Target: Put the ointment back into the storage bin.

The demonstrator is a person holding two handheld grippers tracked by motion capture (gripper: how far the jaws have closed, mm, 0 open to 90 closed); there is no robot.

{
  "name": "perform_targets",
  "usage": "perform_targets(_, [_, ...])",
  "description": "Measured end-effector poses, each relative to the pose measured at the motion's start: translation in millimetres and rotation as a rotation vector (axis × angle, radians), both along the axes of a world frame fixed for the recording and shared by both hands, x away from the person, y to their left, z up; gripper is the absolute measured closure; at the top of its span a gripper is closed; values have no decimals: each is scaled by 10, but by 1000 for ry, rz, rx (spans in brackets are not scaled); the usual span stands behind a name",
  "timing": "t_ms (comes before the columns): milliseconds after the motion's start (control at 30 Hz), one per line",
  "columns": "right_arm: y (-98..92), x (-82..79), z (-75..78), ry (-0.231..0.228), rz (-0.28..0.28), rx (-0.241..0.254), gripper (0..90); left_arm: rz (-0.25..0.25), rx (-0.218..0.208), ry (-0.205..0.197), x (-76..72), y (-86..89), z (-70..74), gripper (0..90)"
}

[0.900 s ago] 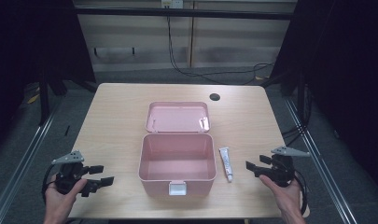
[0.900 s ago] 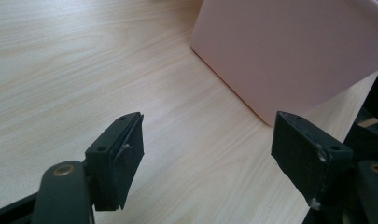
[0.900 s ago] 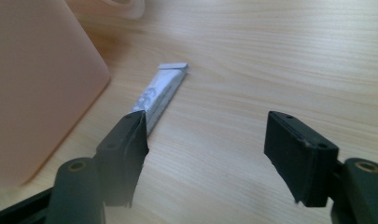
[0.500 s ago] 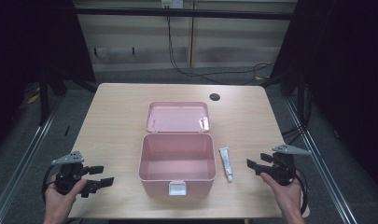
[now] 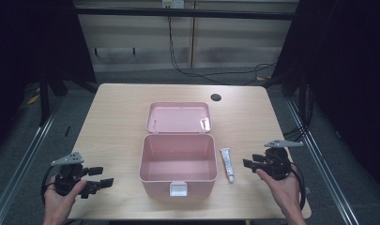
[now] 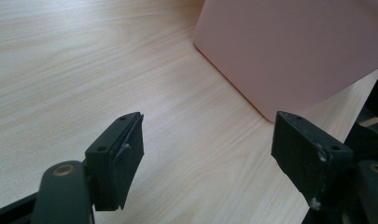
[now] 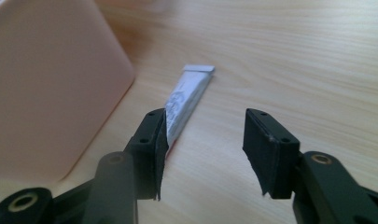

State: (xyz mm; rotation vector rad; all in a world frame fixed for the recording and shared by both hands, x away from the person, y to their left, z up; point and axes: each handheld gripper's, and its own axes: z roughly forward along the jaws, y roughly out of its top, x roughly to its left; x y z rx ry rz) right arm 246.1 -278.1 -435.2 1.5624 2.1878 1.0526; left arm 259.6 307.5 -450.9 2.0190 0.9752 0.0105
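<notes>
While the pink plastic box point(image 5: 177, 161) sits open in the middle of the high view, we hold our right gripper point(image 5: 251, 162) at the lower right of the frame, just to the right of a small white tube point(image 5: 227, 164). That tube lies flat on the wooden table point(image 5: 117, 117), close beside the right wall of the box and running roughly parallel to it, apart from the wall by a narrow strip of bare wood. In the right gripper view our two black jaws rise from the bottom edge, parted to a middling gap with nothing between the pads; the tube point(image 7: 189, 98) stretches away from behind the left jaw toward the upper centre, its flat crimped end farthest from us, and the box wall point(image 7: 51, 88) takes up the left side of the frame.

At the lower left of the high view we hold our left gripper point(image 5: 102, 176) just above the table, well apart from the box's left wall. In the left gripper view point(image 6: 205, 158) its jaws stand wide, bare wood between them, and a corner of the box point(image 6: 294, 46) shows at the upper right.

The hinged lid point(image 5: 178, 117) lies tipped back behind the box, its inside facing up. A white latch point(image 5: 178, 189) sits on the near wall. A dark round hole point(image 5: 216, 97) marks the table toward the upper right.
</notes>
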Motion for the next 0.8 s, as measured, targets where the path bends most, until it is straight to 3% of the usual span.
perform_targets(133, [59, 16, 35, 57, 28, -23, 479, -1, 7, 0, 0, -13, 0, 252])
perform_targets(200, [69, 32, 41, 65, 34, -27, 466, -1, 6, 4, 2, -19, -2, 252])
perform_targets(333, [123, 150, 76, 147, 55, -32, 405, 1, 8, 3, 6, -10, -5, 252])
perform_targets(400, [145, 188, 94, 156, 58, -42, 404, 3, 8, 3, 4, -8, -5, 252])
perform_targets(800, [308, 349, 139, 273, 76, -85, 482, 1, 5, 1, 0, -5, -4, 252])
